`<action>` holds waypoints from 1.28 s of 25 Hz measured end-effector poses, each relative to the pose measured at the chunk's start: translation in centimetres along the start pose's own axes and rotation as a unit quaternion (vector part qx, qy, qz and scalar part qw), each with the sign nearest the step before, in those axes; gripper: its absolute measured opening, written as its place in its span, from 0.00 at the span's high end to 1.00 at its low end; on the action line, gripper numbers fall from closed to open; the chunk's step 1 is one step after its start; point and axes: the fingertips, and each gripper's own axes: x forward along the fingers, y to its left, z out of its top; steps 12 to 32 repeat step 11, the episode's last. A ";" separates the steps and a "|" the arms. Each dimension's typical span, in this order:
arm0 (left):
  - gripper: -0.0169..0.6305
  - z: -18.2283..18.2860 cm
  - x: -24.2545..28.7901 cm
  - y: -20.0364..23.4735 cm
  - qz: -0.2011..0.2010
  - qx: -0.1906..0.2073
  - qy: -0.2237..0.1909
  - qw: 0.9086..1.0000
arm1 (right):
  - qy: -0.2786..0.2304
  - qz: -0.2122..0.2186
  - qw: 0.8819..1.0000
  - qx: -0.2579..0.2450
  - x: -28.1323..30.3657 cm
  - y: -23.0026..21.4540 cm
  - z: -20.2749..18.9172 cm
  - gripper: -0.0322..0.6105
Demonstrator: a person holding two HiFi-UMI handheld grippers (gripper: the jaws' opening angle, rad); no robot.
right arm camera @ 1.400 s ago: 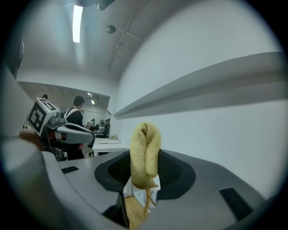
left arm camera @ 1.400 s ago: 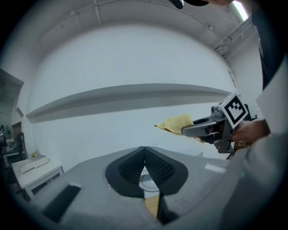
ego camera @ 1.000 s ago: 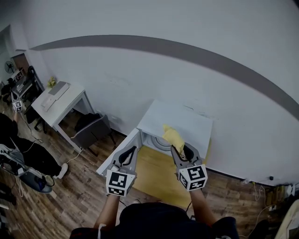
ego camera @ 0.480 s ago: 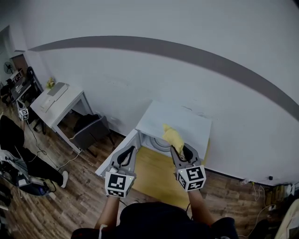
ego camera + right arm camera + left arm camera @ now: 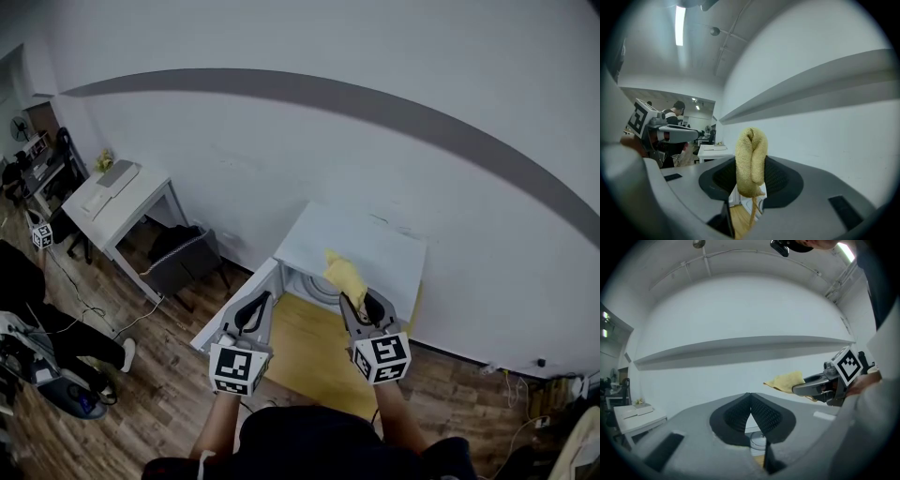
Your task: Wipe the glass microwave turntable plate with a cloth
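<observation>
Glass turntable plate (image 5: 317, 286) lies in the open front of the white microwave (image 5: 361, 244). The microwave stands at the far edge of the yellow wooden surface (image 5: 309, 352), against a white wall (image 5: 281, 159) crossed by a grey band (image 5: 375, 108). The left tool (image 5: 750, 395) is closed and empty. The right tool (image 5: 362, 302) clamps a folded yellow cloth (image 5: 751, 159) near the opening. Dark plank floor (image 5: 159, 375) and a white desk (image 5: 122, 202) lie to the left.
</observation>
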 end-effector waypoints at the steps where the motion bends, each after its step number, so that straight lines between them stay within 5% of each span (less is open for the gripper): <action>1: 0.95 0.0 0.0 0.0 0.001 0.001 0.000 1.000 | 0.000 0.000 1.000 0.000 0.0 0.0 0.0 0.73; 6: 0.95 -0.1 -0.1 -0.1 -0.002 -0.003 -0.001 1.000 | 0.004 -0.002 1.000 -0.002 0.0 0.1 -0.5 0.73; 11: 0.95 0.3 -0.4 0.2 -0.010 -0.049 -0.006 0.999 | 0.008 -0.005 1.000 -0.004 0.1 0.4 -0.7 0.73; 32: 0.95 0.3 -0.4 0.2 -0.010 -0.049 -0.006 0.999 | 0.008 -0.005 1.000 -0.004 0.1 0.4 -0.7 0.73</action>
